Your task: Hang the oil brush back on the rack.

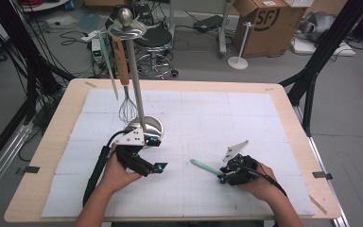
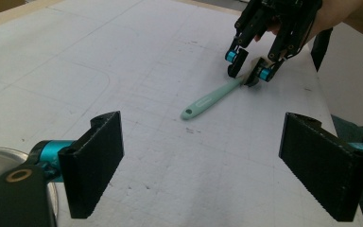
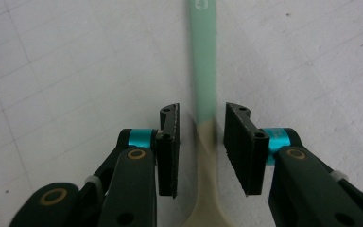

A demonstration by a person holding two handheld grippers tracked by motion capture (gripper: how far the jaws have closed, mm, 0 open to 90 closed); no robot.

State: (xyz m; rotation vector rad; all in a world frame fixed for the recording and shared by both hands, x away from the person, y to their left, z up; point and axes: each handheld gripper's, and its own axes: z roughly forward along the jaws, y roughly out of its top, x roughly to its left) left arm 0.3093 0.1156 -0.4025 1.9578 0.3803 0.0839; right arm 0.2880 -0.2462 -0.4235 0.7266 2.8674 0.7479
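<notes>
The right gripper (image 3: 201, 142) has its jaws a little apart; the spatula (image 3: 203, 71) lies between them, and there is a thin gap on each side, so the pads do not squeeze it; the spatula lies flat on the white mat (image 1: 246, 118), its mint green handle pointing away from the gripper and toward the silver stand (image 1: 134, 71). The right hand (image 1: 260, 182) holds its gripper low over the mat, tipped down. The left gripper (image 2: 217, 165) has its jaws wide apart with nothing between them; the left hand (image 1: 118, 172) rests just in front of the stand's round base. A whisk (image 1: 125, 90) hangs from the stand; it is well apart from the spatula.
</notes>
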